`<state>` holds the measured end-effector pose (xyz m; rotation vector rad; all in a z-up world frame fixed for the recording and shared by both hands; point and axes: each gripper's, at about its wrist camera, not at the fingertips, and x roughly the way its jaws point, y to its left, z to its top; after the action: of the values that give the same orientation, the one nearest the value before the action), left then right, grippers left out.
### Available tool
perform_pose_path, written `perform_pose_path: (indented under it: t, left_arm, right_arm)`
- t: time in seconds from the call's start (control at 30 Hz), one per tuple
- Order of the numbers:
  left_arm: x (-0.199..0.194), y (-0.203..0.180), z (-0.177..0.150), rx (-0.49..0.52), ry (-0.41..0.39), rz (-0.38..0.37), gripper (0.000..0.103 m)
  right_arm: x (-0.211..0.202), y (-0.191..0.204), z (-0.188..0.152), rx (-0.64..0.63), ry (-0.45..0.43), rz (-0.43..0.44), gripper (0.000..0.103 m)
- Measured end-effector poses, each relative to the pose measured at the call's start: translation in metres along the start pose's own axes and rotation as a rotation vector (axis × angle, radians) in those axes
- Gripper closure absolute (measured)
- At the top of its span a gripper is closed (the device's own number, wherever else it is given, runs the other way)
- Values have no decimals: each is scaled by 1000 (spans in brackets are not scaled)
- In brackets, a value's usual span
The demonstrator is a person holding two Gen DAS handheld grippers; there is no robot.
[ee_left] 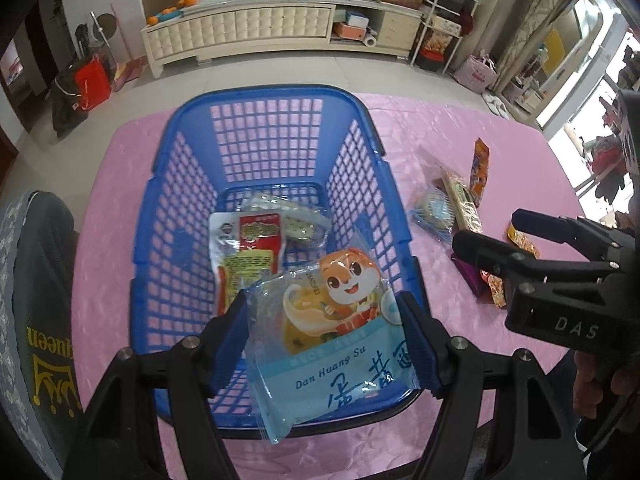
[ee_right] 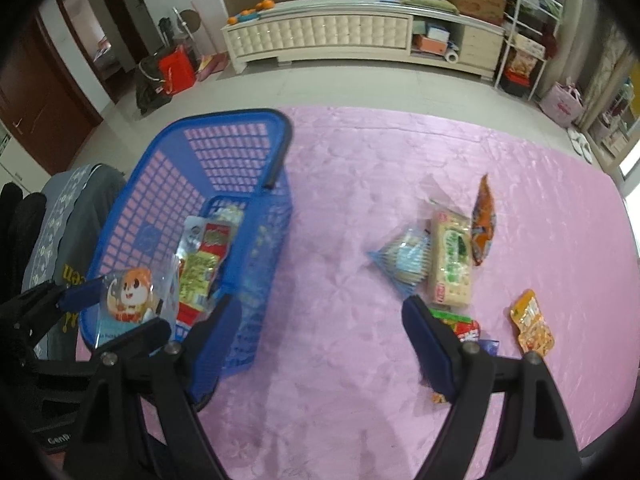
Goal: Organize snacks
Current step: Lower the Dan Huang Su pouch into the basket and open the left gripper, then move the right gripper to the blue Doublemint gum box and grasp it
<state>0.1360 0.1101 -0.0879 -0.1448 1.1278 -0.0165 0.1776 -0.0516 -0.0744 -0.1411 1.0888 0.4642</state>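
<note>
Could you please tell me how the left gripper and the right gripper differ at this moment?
The left gripper is over the blue basket, its fingers shut on the squirrel snack packet. The right gripper is open, holds nothing, and sits above the pink tablecloth. Both have blue-padded black fingers.

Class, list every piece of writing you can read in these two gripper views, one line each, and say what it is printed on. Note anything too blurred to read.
"Dan Huang Su" – on the light blue squirrel snack packet held between the left gripper fingers, above large handwritten-style Chinese characters.
"DAS" – on the right gripper body.
"queen", seen upside down – on the grey garment.
Red and yellow packet in the blue basket: print too small to read.
Loose table snacks: unreadable.
</note>
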Motion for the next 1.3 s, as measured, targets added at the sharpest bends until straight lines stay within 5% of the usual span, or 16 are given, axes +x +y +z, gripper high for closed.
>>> perform_pose_path:
  t: [0.27,0.7,1.3]
  left_arm:
    - [3,-16,-3,45,5,13,30]
    - [-60,-39,-13,40,-106,-13,30]
    - [-71,-139,-21,141,-139,-58,30]
  right_arm:
    - [-9,-16,-4,21,-14,0,17]
    - [-59,-32,-26,33,-82,27,17]
    - [-116,-119,-77,128,-140,-9,17]
